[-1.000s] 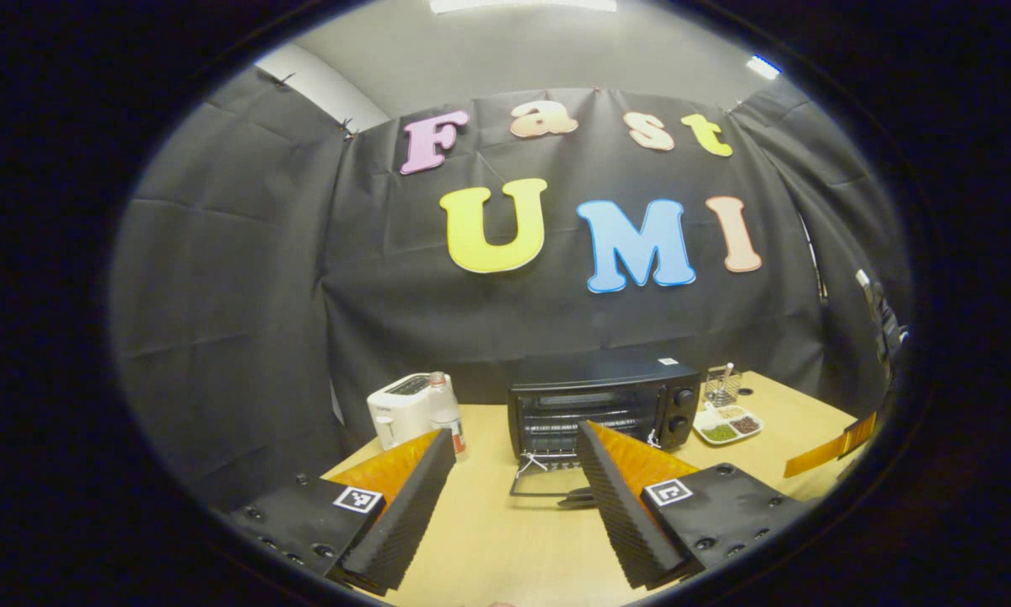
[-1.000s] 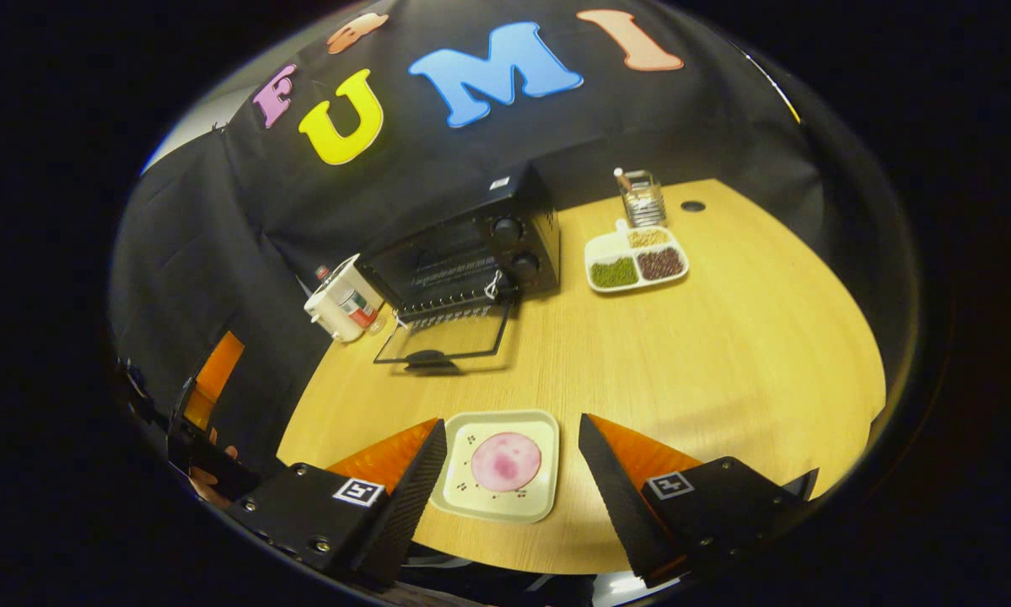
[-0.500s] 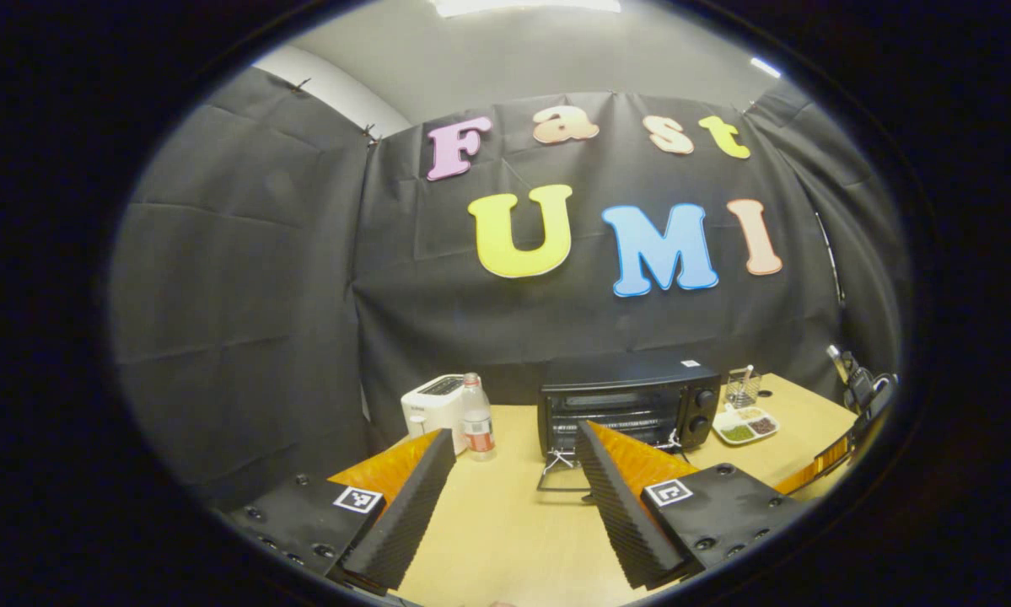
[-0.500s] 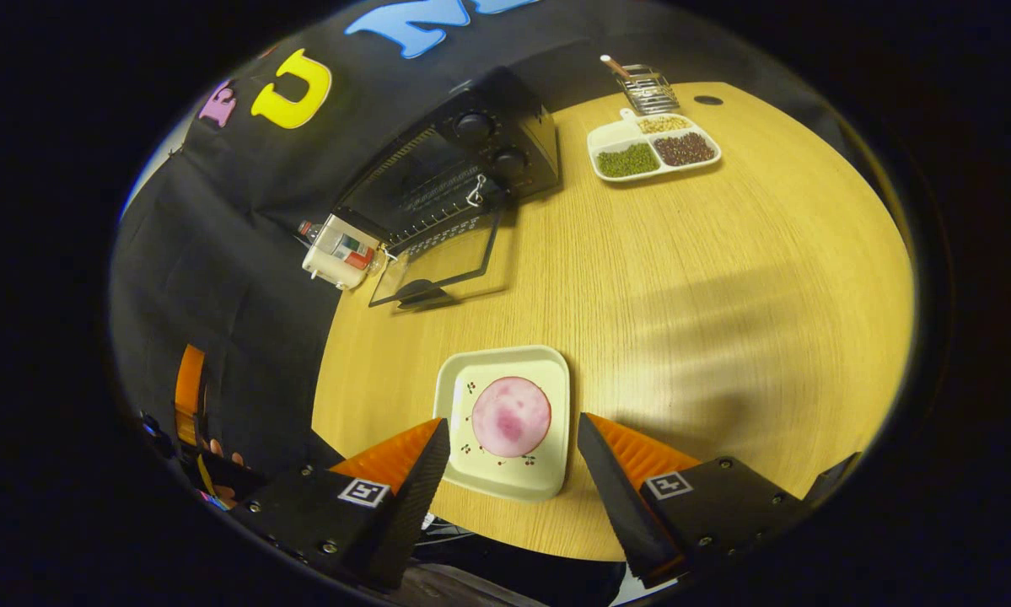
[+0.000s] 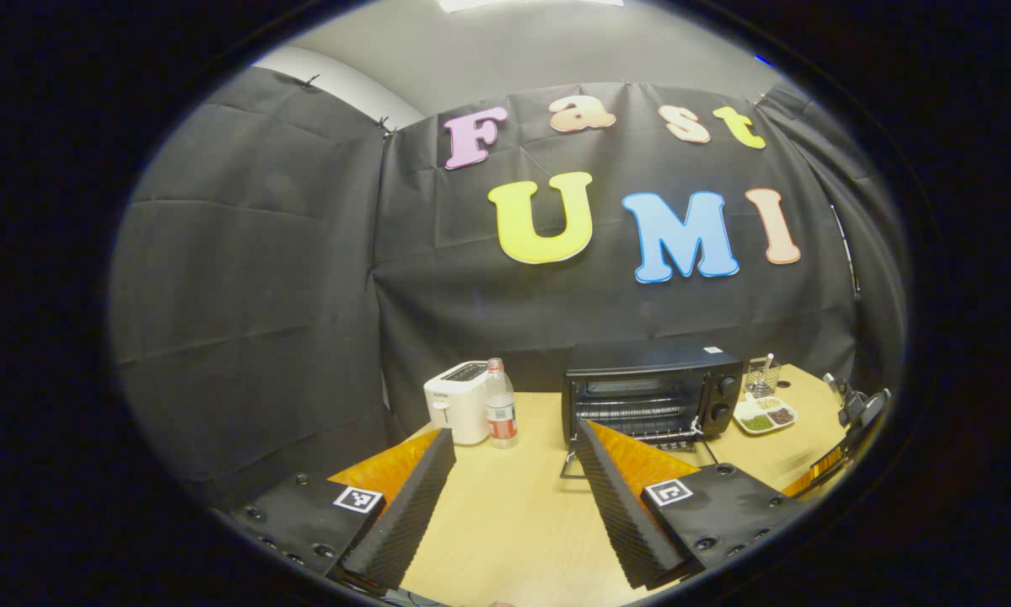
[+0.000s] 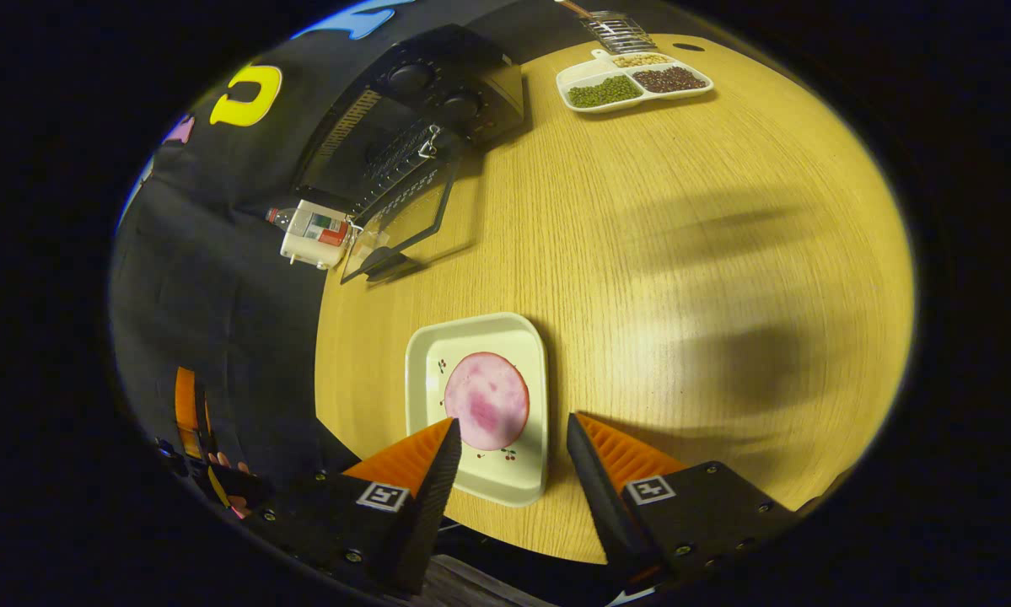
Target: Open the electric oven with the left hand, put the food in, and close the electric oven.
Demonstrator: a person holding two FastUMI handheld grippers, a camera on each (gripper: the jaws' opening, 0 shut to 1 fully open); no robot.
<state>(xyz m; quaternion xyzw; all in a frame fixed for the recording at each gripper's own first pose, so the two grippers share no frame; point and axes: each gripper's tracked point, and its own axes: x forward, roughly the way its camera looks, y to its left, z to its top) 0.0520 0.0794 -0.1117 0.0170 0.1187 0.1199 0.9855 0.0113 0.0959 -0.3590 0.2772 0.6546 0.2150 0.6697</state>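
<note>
Pale wood-grain table [image 5: 505, 523] under the left gripper [image 5: 513, 497], fingers spread wide, holding nothing, ribbed pads [image 5: 404, 514] angled above the bare top. Toward the back edge, boxy black electric oven [image 5: 653, 392] with two round knobs, glass door [image 5: 631, 464] dropped flat toward the front and partly hidden behind the near finger. Left of it, white toaster [image 5: 456, 413] and clear plastic bottle [image 5: 499, 415] side by side; right of it, divided white tray [image 5: 766, 416] of beans and a wire holder [image 5: 758, 377]. Next view: right gripper [image 6: 509, 459] parted wide, empty, poised over the near edge of a rounded-square cream plate [image 6: 480, 472] carrying a round pink slice of food [image 6: 486, 400], close to the table's front edge. Well apart at the back, same oven [image 6: 425, 101], door [image 6: 400, 232] down, toaster [image 6: 311, 234] beside it, bean tray [image 6: 636, 80] toward the far corner. Other gripper [image 6: 197, 438] glimpsed off the table's left edge.
</note>
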